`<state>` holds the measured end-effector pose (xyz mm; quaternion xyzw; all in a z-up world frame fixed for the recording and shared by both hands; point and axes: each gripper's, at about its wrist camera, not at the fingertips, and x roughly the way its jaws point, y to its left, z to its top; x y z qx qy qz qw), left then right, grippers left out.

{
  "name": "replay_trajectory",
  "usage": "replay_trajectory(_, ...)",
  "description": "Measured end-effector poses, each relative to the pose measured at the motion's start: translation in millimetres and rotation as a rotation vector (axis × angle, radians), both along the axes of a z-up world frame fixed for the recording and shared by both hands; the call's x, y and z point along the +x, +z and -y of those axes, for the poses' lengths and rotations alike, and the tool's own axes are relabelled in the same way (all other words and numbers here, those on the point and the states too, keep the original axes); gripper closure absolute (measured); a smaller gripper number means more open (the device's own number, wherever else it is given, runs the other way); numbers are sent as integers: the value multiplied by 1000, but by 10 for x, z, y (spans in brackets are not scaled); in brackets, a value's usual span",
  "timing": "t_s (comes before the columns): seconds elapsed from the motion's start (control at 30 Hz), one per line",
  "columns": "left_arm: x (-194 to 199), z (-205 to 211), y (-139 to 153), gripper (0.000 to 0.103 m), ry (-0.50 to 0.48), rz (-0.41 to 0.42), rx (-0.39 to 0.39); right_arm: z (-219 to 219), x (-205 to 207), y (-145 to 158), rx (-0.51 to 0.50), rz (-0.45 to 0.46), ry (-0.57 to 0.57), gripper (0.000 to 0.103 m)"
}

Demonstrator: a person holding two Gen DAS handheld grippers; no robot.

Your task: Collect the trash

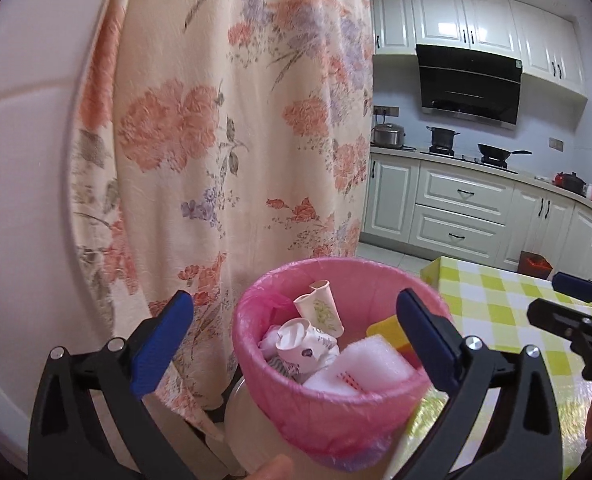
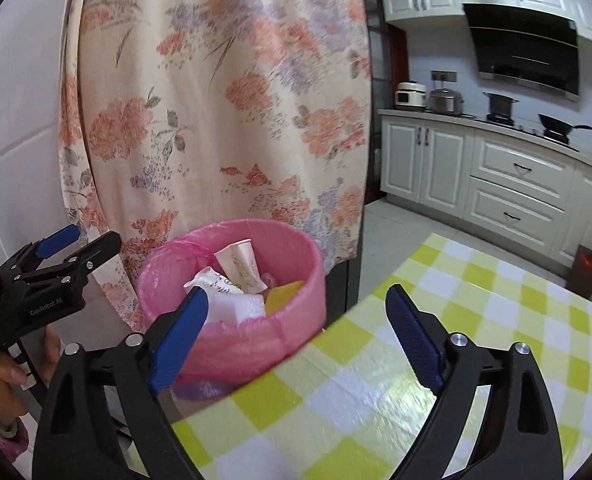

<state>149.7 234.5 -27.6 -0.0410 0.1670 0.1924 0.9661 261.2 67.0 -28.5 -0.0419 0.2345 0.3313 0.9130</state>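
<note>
Both views are bright and evenly lit, with dark fisheye vignetting bowing the corners. Glare glints off the glossy white upper cabinets (image 1: 472,20) at one o'clock and the shiny yellow-checked tablecloth (image 2: 376,392). Slight blur softens everything.

"GenRobot.AI" – printed on left claw (image 2: 70,246) body – rest illegible.

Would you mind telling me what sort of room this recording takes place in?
A home kitchen, most likely: white cabinets run along the wall, a black range hood hangs above a stove with a wok, and a checked tablecloth covers a table.
</note>
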Motion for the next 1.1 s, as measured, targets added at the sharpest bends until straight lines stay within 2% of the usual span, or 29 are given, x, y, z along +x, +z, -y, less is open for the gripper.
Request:
replay_trajectory(0.17, -366, 250, 173, 5, -29, 32, 26, 292, -330, 64, 7, 21, -28, 16)
replay_trajectory(0.33, -599, 489, 294, 5, -62, 32, 16, 495, -670, 97, 9, 43, -53, 16)
replay_trajectory(0.37, -647, 552, 311, 5, -64, 32, 25, 523, -728, 104, 6, 49, -57, 12)
replay_trajectory(0.47, -797, 727, 336, 5, -100, 40, 35, 624, -919, 122, 2, 68, -67, 11)
replay_trajectory(0.63, -983, 914, 317, 5, -134, 45, 46, 797, -1144, 183, -1, 97, -93, 11)
replay_trajectory(0.83, -1150, 1048, 227, 5, -184, 35, 5, 1017, -1306, 217, 24, 110, -133, 11)
replay_trajectory(1.1, -1239, 1180, 178, 5, -197, 38, 14, 1031, -1394, 203, 24, 117, -130, 11)
